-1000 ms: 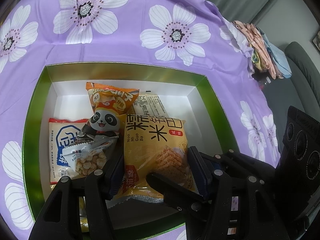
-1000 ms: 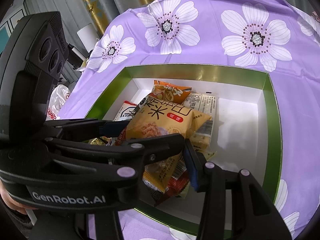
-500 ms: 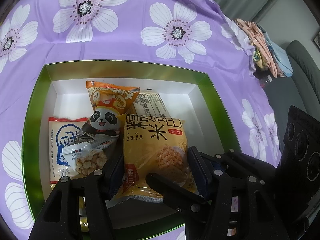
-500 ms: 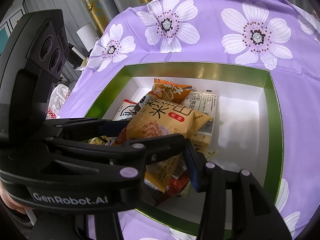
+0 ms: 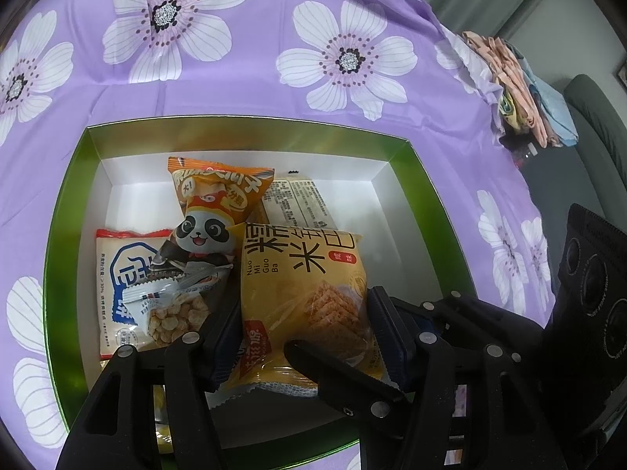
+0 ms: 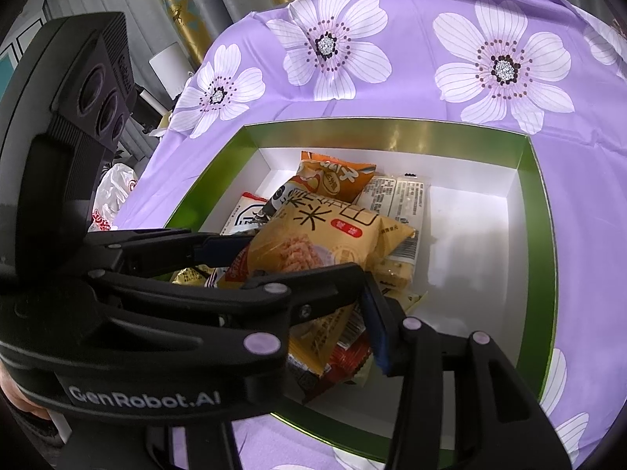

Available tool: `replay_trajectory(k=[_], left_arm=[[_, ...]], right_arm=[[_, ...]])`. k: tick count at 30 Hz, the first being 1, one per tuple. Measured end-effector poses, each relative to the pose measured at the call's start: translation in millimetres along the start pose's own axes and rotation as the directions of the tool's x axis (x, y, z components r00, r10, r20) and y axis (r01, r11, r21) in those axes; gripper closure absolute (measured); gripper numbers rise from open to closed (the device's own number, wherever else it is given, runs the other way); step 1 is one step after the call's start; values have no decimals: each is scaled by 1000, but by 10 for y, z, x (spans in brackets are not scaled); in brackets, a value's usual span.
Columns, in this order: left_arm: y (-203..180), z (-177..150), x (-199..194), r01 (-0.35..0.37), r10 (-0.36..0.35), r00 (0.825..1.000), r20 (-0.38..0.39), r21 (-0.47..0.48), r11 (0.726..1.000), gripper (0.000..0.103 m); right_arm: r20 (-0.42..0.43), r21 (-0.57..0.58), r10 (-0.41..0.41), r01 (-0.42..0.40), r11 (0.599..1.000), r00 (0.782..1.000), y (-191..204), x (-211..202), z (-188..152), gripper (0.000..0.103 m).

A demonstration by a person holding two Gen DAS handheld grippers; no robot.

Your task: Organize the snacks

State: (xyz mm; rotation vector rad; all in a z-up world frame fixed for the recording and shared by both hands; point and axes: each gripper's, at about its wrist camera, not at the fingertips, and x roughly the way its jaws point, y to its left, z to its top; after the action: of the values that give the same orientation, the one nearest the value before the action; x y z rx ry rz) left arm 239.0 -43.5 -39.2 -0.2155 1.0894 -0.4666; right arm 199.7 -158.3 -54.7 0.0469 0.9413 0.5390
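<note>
under yellow rice-cracker bag (image 5: 301,297) — lower snacks (image 6: 345,356) half hidden

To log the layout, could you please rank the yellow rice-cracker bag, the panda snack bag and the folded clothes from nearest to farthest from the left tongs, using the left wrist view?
1. Yellow rice-cracker bag: between the left tongs.
2. Panda snack bag: farther back in the box, left.
3. Folded clothes: beyond the table's far right edge.

- left gripper (image 6: 298,252) clamps yellow rice-cracker pack (image 6: 325,241) over green box (image 6: 544,235)
- orange panda pack (image 6: 337,180) behind it
- purple floral cloth (image 6: 411,90) under box
</note>
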Motion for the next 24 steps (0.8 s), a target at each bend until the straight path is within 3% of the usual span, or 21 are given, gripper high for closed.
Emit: replay_trajectory(k=[14, 24], left_arm=[[-24, 19, 15, -13, 13, 1000, -7, 4, 1000, 42], [-54, 15, 9, -21, 22, 1000, -14, 19, 1000, 34]], right_arm=[[-12, 6, 1, 0, 1000, 1000, 14, 13, 3, 52], [-26, 3, -7, 7, 1000, 1000, 33, 35, 14, 46]])
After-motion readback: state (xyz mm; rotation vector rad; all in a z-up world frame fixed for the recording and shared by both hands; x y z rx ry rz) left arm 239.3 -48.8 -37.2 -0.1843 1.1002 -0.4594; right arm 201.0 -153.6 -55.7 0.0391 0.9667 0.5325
